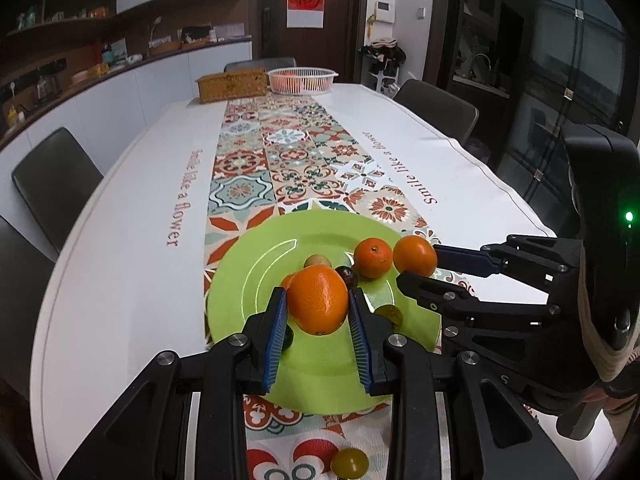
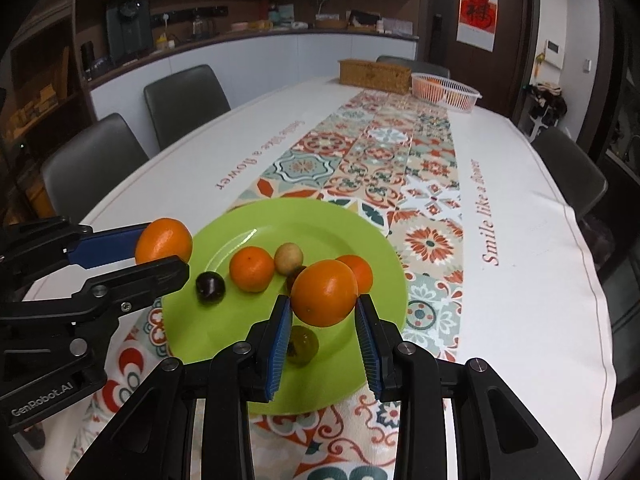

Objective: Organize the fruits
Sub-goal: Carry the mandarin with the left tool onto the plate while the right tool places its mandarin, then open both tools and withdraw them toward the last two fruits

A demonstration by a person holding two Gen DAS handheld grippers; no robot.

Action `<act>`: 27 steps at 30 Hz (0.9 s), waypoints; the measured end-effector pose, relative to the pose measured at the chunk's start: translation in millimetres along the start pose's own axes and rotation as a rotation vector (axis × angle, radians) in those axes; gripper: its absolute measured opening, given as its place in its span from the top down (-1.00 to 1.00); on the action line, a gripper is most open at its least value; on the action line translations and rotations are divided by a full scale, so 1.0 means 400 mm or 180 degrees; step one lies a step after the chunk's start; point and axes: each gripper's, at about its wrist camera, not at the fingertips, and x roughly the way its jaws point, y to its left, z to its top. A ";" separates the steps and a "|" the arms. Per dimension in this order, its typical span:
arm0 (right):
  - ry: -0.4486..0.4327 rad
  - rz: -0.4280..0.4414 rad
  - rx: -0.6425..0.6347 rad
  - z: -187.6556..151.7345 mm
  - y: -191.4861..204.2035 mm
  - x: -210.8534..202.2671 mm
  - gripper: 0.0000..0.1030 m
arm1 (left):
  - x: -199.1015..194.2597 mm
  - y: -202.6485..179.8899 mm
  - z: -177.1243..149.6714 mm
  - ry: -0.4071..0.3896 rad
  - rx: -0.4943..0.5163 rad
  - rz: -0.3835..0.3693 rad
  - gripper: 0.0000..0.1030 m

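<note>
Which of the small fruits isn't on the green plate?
The yellowish small fruit on the patterned runner, nearest the camera in the left wrist view; the other small ones sit on the green plate.

Home dining room opening onto a kitchen.
A cloth-covered table (image 2: 520,184) is filling the centre, chairs (image 2: 184,96) standing around it, a cluttered counter (image 2: 256,34) running along the upper left.

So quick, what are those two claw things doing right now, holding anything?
Left gripper: closed on an orange, above the green plate.
Right gripper: closed on another orange, also over the plate.
</note>
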 end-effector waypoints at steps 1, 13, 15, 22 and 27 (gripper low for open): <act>0.0017 0.0007 0.0007 0.000 -0.001 0.005 0.35 | 0.007 0.002 0.001 0.0023 -0.0011 -0.0005 0.40; 0.0127 0.0041 0.0018 0.011 -0.008 0.049 0.34 | 0.067 0.019 -0.002 0.0201 -0.0036 -0.0060 0.40; 0.0120 0.0055 0.0014 0.010 -0.008 0.051 0.34 | 0.067 0.017 -0.002 0.0183 0.0001 -0.0022 0.34; 0.0076 0.0028 0.0037 0.006 -0.012 0.038 0.18 | 0.049 0.033 -0.012 0.0148 -0.0031 0.0053 0.26; 0.0001 0.0037 0.0118 0.002 -0.019 0.000 0.18 | 0.007 0.041 -0.021 0.0076 -0.0067 0.0144 0.26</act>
